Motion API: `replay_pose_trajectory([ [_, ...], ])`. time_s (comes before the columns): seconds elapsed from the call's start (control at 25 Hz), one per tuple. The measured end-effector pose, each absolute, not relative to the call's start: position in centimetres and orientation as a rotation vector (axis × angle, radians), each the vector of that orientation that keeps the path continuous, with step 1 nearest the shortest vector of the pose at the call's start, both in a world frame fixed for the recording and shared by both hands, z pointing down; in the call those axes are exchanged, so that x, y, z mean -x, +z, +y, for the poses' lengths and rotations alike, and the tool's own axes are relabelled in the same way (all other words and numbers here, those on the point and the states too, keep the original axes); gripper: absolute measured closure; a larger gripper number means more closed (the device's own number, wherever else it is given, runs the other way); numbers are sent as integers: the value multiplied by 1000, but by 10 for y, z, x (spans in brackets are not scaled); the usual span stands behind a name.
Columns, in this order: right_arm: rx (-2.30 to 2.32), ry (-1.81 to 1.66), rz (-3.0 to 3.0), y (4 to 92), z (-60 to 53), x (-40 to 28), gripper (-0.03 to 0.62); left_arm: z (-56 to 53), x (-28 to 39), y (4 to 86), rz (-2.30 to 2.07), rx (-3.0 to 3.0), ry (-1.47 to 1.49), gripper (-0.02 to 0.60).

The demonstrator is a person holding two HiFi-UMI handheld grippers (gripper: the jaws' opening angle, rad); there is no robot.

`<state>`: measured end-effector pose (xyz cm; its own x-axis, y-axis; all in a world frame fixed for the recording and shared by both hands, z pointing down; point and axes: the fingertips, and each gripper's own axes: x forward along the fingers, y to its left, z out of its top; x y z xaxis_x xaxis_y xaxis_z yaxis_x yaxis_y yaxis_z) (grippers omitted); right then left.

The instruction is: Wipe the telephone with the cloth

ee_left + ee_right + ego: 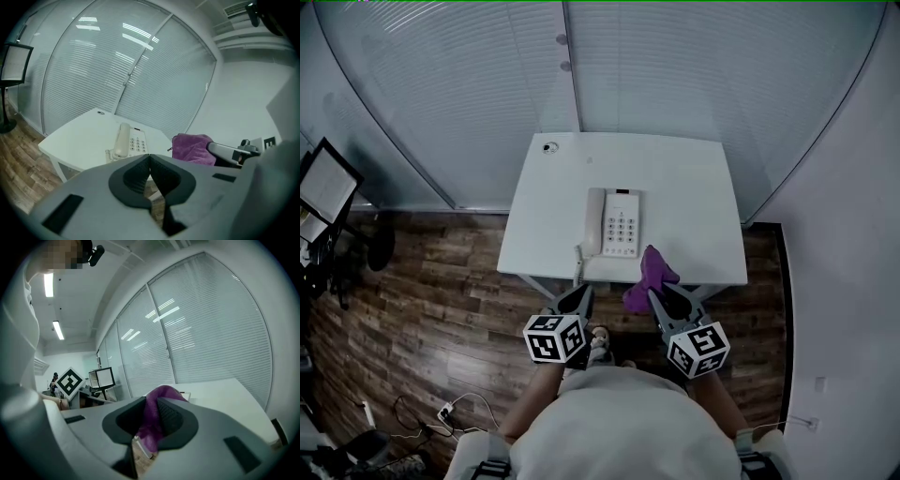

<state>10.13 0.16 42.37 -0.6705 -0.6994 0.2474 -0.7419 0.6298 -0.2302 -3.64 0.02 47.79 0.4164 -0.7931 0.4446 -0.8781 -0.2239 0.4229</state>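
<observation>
A white corded telephone (pixel 614 222) lies on the small white table (pixel 703 187), handset on its left side; the left gripper view also shows the telephone (pixel 129 141). My right gripper (pixel 654 296) hangs just off the table's front edge, shut on a purple cloth (pixel 649 277) that bunches up over the edge. In the right gripper view the cloth (pixel 157 417) is pinched between the jaws. My left gripper (pixel 584 292) is shut and empty, in front of the table below the phone's cord; the left gripper view shows its jaws (pixel 149 157) meeting, with the cloth (pixel 192 148) to the right.
A small round fitting (pixel 549 147) sits at the table's far left corner. Glass walls with blinds (pixel 675 66) stand behind the table. Wood floor (pixel 403 309) lies to the left, with a monitor stand (pixel 323 192) and cables (pixel 450 410).
</observation>
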Motion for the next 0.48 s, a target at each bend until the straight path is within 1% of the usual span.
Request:
replay_pose_trajectory([
  [0.48,-1181,475,-2752,417,12,-94,511,25,47,482,-1442,-2006,140,560],
])
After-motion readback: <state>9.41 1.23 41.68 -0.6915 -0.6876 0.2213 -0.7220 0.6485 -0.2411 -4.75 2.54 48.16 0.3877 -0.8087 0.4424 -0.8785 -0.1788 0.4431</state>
